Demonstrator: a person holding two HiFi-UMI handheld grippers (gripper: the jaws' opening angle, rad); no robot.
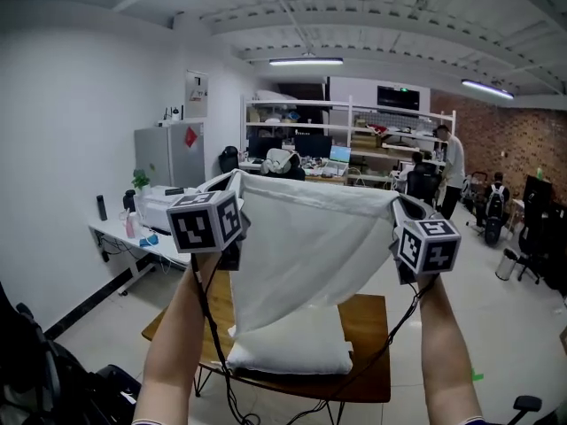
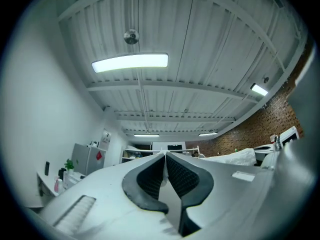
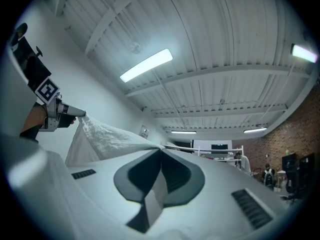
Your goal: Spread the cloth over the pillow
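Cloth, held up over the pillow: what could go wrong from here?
Each corner of the cloth is pinched only at the tips of the left tongs and right tongs; one could slip free. The cloth hangs in front of the pillow, hiding its far side, so it may land off-centre.

**The right gripper [image 3: 161,149] clamped on a white crumpled cloth [image 3: 107,139], held up high**
Its dark grey padded jaws met on the cloth's edge, with a strip of fabric running back between them. The cloth stretched up and left to the left gripper [image 3: 79,113], which held the other corner. Overhead ran a white ribbed ceiling [image 3: 225,39] with a long strip light [image 3: 146,65]. A red brick wall [image 3: 285,139] stood at far right.
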